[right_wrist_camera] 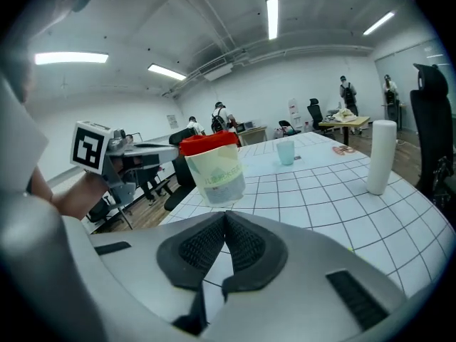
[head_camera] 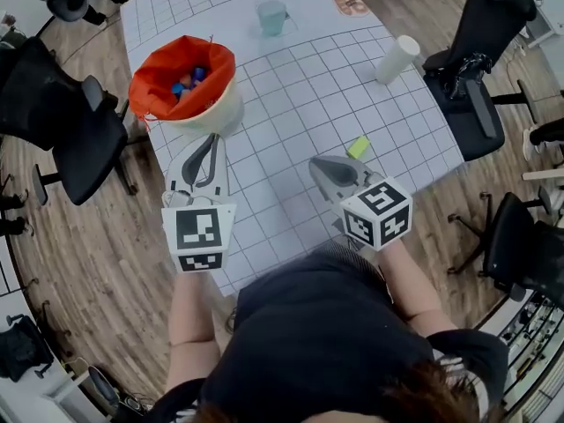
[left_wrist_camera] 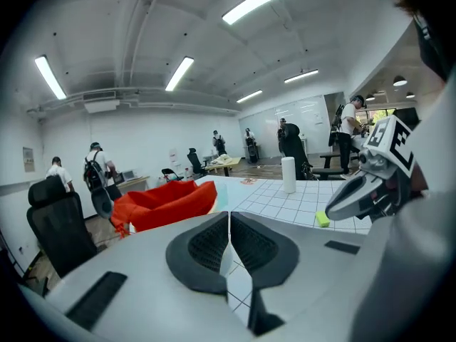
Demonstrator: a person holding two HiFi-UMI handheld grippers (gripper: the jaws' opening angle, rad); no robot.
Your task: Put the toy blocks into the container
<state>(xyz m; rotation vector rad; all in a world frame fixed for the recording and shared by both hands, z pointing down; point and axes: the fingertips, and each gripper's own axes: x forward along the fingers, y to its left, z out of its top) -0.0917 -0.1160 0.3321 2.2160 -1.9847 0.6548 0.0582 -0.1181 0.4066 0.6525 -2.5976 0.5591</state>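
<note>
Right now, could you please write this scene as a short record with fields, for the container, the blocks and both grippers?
container: red-lined, at the table's left edge
toy blocks: several inside the container
green block: loose on the table, near the right gripper
left gripper: fingers shut, nothing between them
right gripper: fingers shut, nothing between them
other: teal cup, white cylinder

Teal cup and white cylinder stand (apart).
</note>
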